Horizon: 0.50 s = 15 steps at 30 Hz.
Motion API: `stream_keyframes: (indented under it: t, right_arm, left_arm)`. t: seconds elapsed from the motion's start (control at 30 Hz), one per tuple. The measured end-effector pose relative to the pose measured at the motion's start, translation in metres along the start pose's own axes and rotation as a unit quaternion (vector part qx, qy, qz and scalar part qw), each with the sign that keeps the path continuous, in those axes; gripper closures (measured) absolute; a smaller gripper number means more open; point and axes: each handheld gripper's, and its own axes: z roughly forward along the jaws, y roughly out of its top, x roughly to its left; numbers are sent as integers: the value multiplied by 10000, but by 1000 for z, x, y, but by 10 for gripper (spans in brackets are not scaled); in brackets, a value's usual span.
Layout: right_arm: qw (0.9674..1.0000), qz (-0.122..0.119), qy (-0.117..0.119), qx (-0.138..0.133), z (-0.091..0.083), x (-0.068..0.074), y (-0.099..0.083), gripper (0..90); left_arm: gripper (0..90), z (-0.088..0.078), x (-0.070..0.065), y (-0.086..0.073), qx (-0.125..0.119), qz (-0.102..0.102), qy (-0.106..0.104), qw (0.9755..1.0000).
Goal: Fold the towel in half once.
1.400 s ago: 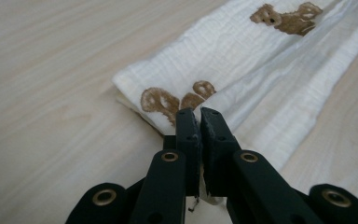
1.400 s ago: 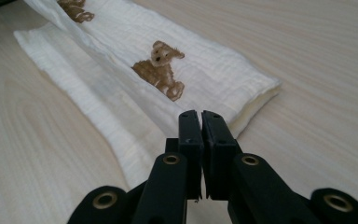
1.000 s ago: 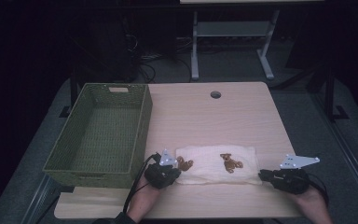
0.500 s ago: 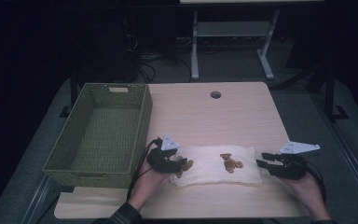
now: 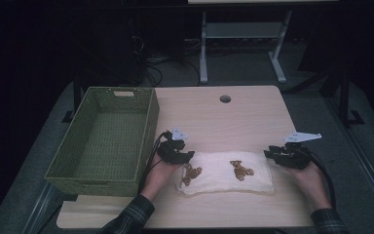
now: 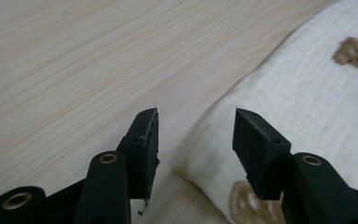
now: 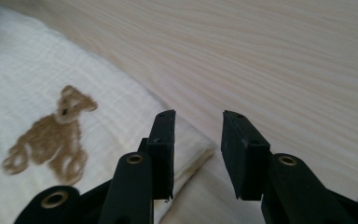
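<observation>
Left tool [image 5: 187,157] and right tool [image 5: 271,152] face each other, jaws parted after just closing slightly

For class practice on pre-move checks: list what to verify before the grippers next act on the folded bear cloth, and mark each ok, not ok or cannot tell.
1. Cloth lies folded flat on the table: ok.
2. Left gripper open, having just closed a little, nothing pinched; the cloth's corner lies under the gap: ok.
3. Right gripper open, having just closed a little, nothing pinched; the cloth's corner lies beside it: ok.
4. Grippers stand at opposite ends of the cloth: ok.
5. Basket empty, beside the cloth: ok.
6. Whether the pads touch the cloth: cannot tell.
</observation>
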Motion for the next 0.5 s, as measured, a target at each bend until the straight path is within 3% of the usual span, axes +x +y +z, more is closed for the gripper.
stream_keyframes:
  t: [0.27, 0.5]
  right_arm:
    - [9996, 57, 20, 263, 23, -3, 2, 652]
    - [9991, 96, -4, 419, 27, -7, -3, 688]
  left_arm:
    - [510, 10, 10, -3, 234, -21, 191, 9995]
    - [517, 23, 11, -6, 449, 35, 225, 9987]
